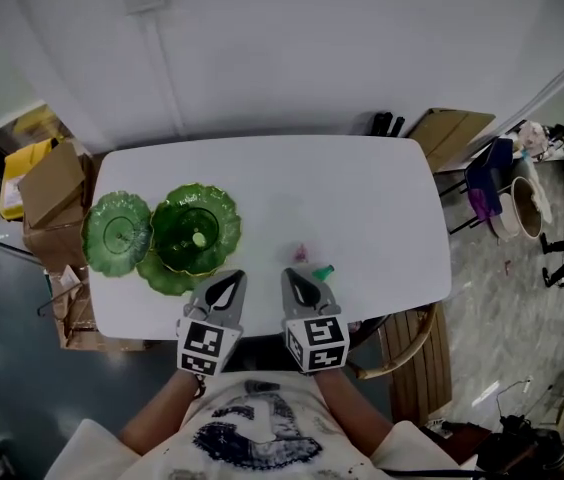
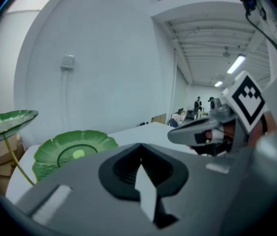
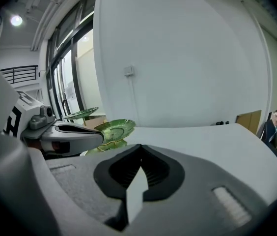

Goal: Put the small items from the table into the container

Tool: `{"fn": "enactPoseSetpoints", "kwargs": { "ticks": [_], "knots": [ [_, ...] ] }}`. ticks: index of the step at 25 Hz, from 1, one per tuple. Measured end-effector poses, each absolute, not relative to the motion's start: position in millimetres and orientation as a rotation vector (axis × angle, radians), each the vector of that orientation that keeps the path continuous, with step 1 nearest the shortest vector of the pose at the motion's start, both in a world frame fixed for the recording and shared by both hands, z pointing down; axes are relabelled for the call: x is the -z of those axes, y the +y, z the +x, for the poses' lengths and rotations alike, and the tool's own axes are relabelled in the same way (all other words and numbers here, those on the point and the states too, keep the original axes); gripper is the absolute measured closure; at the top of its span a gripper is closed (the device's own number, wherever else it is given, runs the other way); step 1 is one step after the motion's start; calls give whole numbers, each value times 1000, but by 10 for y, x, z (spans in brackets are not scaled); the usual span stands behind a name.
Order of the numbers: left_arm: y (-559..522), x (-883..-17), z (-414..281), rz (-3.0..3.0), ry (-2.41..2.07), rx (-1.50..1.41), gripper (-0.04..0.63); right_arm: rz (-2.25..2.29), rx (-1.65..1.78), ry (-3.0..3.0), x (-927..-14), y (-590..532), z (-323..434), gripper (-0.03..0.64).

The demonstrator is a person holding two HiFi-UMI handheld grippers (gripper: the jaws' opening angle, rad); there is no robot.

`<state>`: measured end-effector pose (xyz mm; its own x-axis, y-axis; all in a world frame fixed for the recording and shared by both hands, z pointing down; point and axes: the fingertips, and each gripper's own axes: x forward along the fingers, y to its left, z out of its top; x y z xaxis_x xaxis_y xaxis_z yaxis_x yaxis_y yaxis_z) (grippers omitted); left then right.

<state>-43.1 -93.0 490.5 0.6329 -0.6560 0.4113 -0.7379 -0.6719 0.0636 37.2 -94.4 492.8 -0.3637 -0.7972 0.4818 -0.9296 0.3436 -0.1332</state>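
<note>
On the white table [image 1: 362,198] a green tiered dish stand [image 1: 195,230] stands at the left, its upper bowl holding a small pale green item [image 1: 199,238]. A small pink item [image 1: 300,253] and a small teal item [image 1: 323,270] lie near the front edge. My left gripper [image 1: 226,286] is shut and empty, just in front of the stand. Beside it, my right gripper [image 1: 300,284] is also shut and empty, with the teal item just to its right. The left gripper view shows the stand's bowl [image 2: 74,149] and the right gripper [image 2: 205,132]. The stand [image 3: 114,129] also appears in the right gripper view.
Cardboard boxes [image 1: 50,190] stand on the floor left of the table. A wooden chair [image 1: 407,348] sits at the front right corner. More boxes and clutter [image 1: 457,133] lie beyond the table's right end. A wall [image 1: 292,48] runs behind the table.
</note>
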Motion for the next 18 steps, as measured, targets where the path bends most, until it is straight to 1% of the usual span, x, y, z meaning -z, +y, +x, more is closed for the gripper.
{"fn": "enactPoseSetpoints", "kwargs": {
  "ticks": [12,18],
  "knots": [
    [-1034,-5051,290,2565,-1222,-544,606,1498,-568,-2299,-5067,-1015,1224,617],
    [-1026,-5108,542,2530,-1255,-548,606,1485,-587,-2306,-5116,-995,1496,617]
  ]
}}
